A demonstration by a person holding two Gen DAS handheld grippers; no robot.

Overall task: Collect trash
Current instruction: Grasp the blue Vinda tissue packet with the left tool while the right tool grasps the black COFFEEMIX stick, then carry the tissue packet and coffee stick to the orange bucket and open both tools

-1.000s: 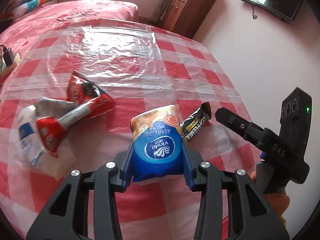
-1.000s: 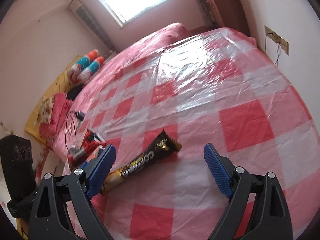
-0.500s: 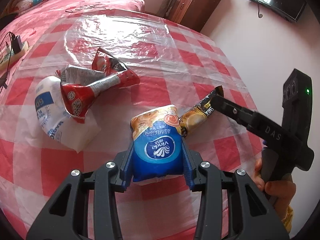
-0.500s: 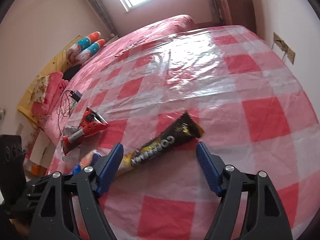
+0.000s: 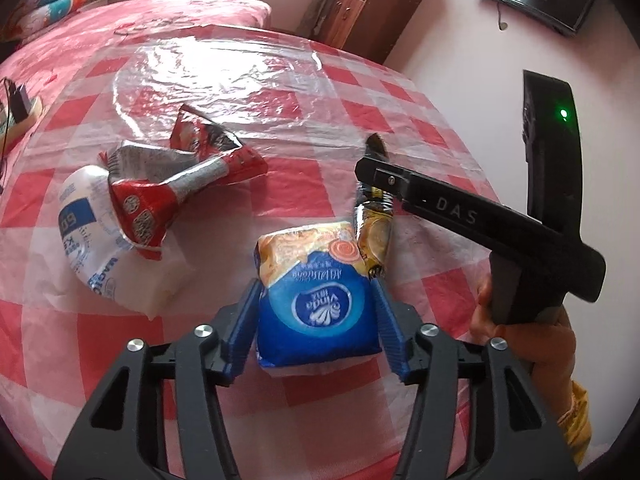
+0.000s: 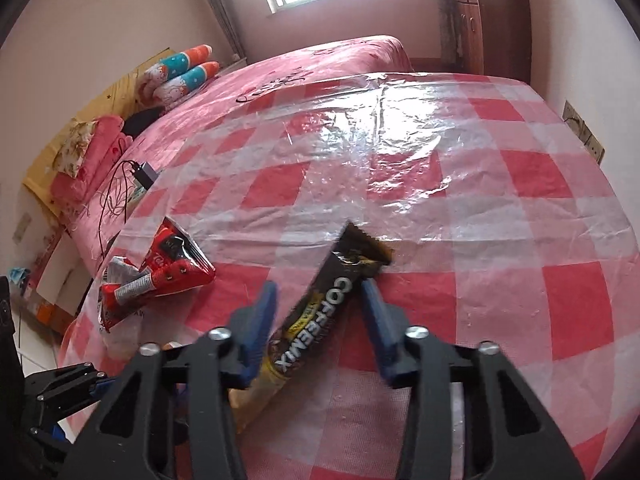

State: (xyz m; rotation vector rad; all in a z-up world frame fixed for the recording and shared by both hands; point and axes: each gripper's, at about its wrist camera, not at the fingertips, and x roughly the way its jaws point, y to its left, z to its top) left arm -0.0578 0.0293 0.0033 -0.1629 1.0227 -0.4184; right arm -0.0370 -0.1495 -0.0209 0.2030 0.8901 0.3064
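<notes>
My left gripper is shut on a blue and orange Vinda tissue pack, held just above the checked tablecloth. My right gripper straddles a black and gold Coffeemix sachet; its blue pads are closing in on the sachet's sides, with a small gap still showing. The sachet also shows in the left wrist view, right beside the tissue pack, under the right gripper's finger. A crumpled red snack wrapper lies on a white plastic bag to the left; the wrapper also shows in the right wrist view.
The red and white checked cloth under clear plastic covers a table beside a pink bed. A charger with cables lies at the left edge. A wooden cabinet and a wall stand beyond.
My right gripper has moved forward over the Coffeemix sachet and narrowed its jaws around it. My left gripper has kept its hold on the tissue pack and shifted closer to the red wrapper.
</notes>
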